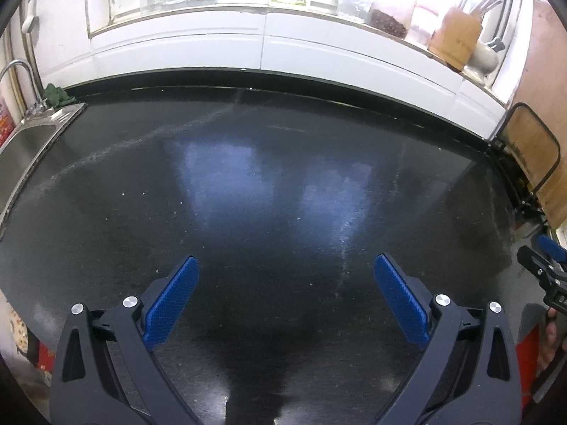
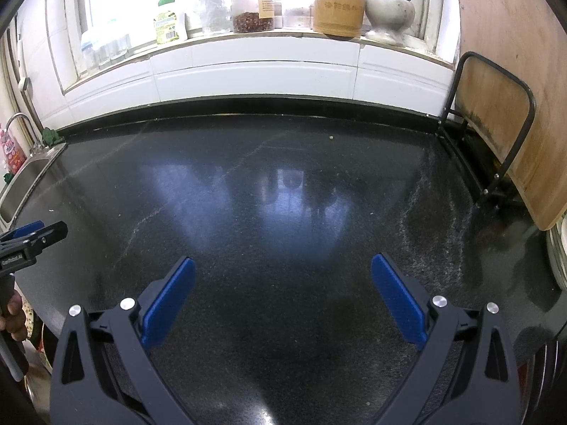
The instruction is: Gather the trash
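Hovering side by side over the dark polished stone countertop (image 2: 283, 194), the left gripper (image 1: 286, 271) and the right gripper (image 2: 282, 272) both have their blue-padded fingers spread wide, and neither holds anything. I cannot find a clear piece of trash: only tiny pale crumbs lie on the stone, for example one small speck near the back edge (image 2: 331, 137). It is too small to say what it is.

What could go wrong, in my judgement: such crumbs are too fine for the wide pads, so a pinch could close on nothing or scrape the stone. The strong window glare may also hide small pieces.

For moving there is much open room in the middle. On the left the counter ends at the steel sink (image 1: 21, 148). On the right stands the black wire rack with a wooden cutting board (image 2: 496, 113), and behind is the white tiled sill with a bamboo utensil holder (image 2: 338, 3).
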Demonstrator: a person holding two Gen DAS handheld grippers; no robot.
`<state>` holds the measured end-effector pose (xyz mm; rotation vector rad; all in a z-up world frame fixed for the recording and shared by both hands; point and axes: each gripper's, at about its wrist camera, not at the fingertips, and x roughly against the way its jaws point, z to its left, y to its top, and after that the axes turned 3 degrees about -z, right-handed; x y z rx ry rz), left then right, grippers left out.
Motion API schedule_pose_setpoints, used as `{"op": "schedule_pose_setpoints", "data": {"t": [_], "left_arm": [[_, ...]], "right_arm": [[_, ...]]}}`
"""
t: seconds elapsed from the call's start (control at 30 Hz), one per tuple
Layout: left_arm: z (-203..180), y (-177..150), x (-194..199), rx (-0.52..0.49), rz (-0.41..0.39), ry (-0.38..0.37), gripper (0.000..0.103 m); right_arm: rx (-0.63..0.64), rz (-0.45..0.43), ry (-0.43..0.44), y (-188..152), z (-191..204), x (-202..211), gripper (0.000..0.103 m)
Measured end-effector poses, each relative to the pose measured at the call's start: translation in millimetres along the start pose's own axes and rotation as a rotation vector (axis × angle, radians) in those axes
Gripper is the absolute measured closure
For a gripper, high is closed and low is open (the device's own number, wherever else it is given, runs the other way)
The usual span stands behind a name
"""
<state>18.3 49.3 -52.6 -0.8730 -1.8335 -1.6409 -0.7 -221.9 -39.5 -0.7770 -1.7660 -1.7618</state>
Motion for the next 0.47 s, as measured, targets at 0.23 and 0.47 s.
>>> {"op": "schedule_pose_setpoints", "data": {"t": [0.23, 0.47], "left_arm": [[-4.7, 2.4, 0.8, -0.033, -0.025, 0.037, 0.007], [-2.0, 9.3, -10.3, -0.032, 0.007, 0.047, 0.007]], "right_arm": [[-0.008, 0.002, -0.007, -1.8, -1.1, 0.5, 0.007], [-0.019, 0.014, 0.002, -3.2, -5.6, -7.2, 0.007]]}}
